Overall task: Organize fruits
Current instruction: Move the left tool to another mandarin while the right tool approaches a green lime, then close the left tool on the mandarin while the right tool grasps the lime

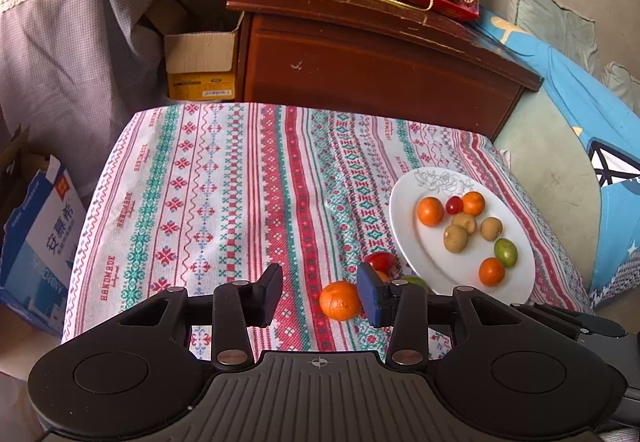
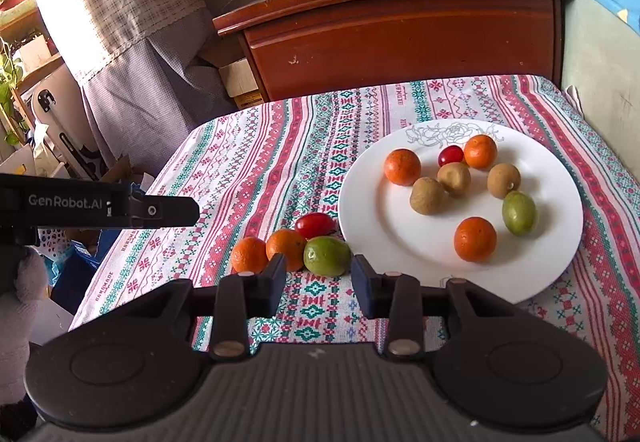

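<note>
On the patterned tablecloth [image 2: 256, 146] we have the white plate [image 2: 368, 210] already carrying eight fruits; four more lie in a cluster just beside its near-left rim. Both our grippers hover with jaws apart and nothing between them. We should bring the right gripper [image 2: 318, 278] over the green fruit [image 2: 326, 256], straddle it squarely and close gently so it cannot roll, while the left gripper [image 1: 320, 292] takes the outermost orange [image 1: 340, 300]
</note>
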